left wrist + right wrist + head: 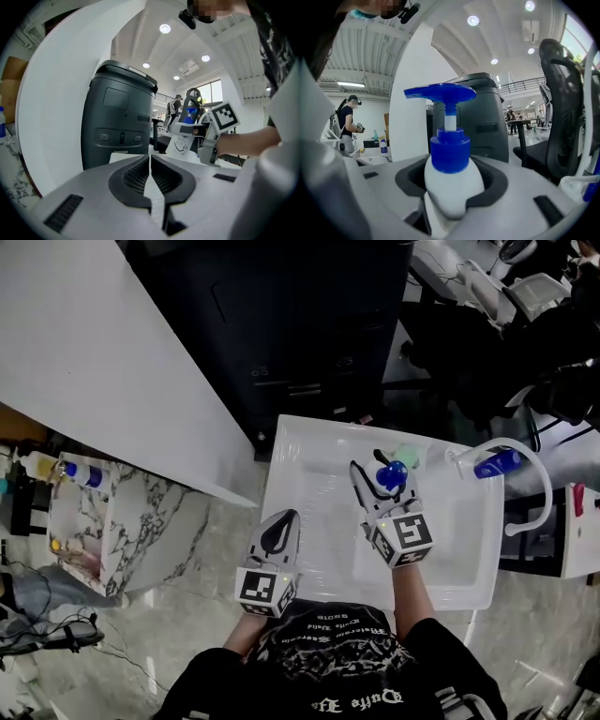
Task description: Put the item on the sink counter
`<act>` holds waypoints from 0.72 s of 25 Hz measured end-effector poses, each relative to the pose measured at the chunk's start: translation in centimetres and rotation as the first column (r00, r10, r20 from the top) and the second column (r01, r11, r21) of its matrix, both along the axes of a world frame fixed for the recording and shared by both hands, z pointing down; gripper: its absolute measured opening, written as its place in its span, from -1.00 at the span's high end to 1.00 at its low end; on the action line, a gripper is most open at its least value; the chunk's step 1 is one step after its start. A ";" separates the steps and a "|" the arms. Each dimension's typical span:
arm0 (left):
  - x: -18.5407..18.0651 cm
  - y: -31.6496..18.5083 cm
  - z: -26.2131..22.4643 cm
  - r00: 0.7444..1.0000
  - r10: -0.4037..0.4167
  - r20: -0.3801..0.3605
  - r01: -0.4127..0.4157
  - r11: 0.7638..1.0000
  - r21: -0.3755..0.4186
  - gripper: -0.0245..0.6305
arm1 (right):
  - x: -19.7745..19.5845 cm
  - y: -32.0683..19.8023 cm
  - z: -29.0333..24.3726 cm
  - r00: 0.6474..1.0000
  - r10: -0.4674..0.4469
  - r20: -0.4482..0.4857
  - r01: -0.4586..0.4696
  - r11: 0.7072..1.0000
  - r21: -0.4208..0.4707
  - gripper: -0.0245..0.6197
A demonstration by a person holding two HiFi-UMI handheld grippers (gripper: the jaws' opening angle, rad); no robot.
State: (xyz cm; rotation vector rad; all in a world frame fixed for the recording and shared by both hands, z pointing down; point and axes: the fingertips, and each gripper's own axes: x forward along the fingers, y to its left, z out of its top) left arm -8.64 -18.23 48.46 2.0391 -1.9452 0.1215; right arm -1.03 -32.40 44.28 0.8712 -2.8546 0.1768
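A white pump bottle (452, 180) with a blue cap and pump head (440, 92) stands upright between the jaws of my right gripper (452, 197), which is shut on its body. In the head view the right gripper (380, 476) holds the bottle (391, 474) above the basin of the white sink (291, 442). My left gripper (279, 526) hovers over the sink's front left part, shut with nothing in it. The left gripper view shows its jaws (150, 176) pressed together, with the bottle (182, 141) in the right gripper ahead.
A curved white faucet (530, 474) and a blue bottle (497, 463) sit at the sink's right. A pale green item (409, 455) lies at the sink's back. A black machine (119, 122) stands behind. At left is a marble counter (141, 521) with bottles.
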 end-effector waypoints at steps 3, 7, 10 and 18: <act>-0.5 -0.2 0.7 1.000 -0.018 0.005 0.018 1.000 -0.023 0.88 | -1.6 -1.0 -0.2 1.000 -0.007 0.021 0.007 1.000 0.003 0.32; -0.8 -0.6 1.4 1.000 -0.023 0.018 0.023 0.999 -0.041 0.88 | -4.4 -1.5 -0.2 0.998 -0.070 0.004 0.070 0.997 0.033 0.32; -1.3 -1.0 1.9 0.999 -0.031 0.032 0.033 0.998 -0.057 0.88 | -6.1 -1.7 0.3 0.994 -0.109 0.003 0.109 0.994 0.030 0.32; -3.5 -2.2 3.0 0.997 -0.068 0.035 0.071 0.994 -0.082 0.88 | -9.3 -3.9 2.1 0.988 -0.150 -0.018 0.151 0.988 0.037 0.32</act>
